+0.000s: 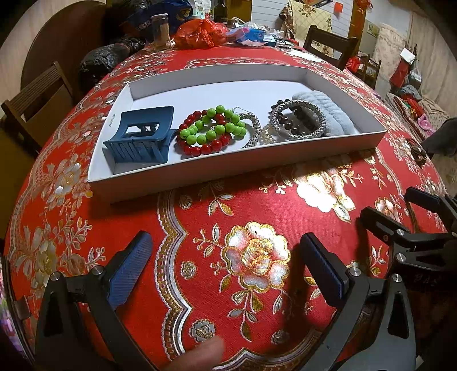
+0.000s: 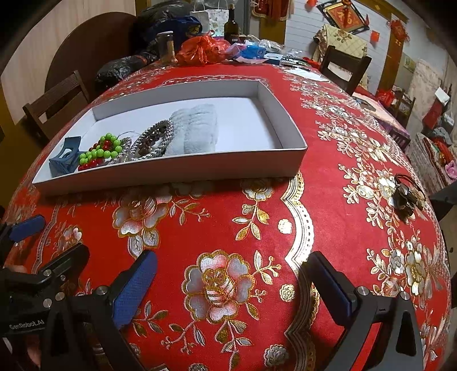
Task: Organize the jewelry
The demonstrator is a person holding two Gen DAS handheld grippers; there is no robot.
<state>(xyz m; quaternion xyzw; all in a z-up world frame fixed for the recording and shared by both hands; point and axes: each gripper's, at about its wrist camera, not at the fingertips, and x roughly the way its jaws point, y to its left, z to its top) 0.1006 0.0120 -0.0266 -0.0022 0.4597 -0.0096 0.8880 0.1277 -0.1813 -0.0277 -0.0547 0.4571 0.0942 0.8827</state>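
Note:
A shallow white tray [image 1: 228,168] [image 2: 171,174] lies on the red flowered tablecloth. In it, from left to right, are a blue hair claw [image 1: 140,139] [image 2: 64,159], red and green bead bracelets [image 1: 210,129] [image 2: 100,152], silver braided bracelets [image 1: 297,120] [image 2: 155,139] around dark beads, and a pale fluffy scrunchie [image 1: 328,111] [image 2: 197,128]. A small dark hair ornament [image 2: 405,197] [image 1: 417,151] rests on the cloth right of the tray. My left gripper [image 1: 228,265] [image 2: 45,242] and right gripper [image 2: 231,285] [image 1: 398,207] hover side by side above bare cloth in front of the tray, both open and holding nothing.
At the table's far end stand a glass jar [image 1: 160,30], a dark bottle [image 2: 232,24], a red plastic bag [image 1: 201,34] and black bags. Wooden chairs [image 1: 34,102] [image 2: 345,67] flank the table. A person's fingertip [image 1: 200,356] shows at the bottom edge.

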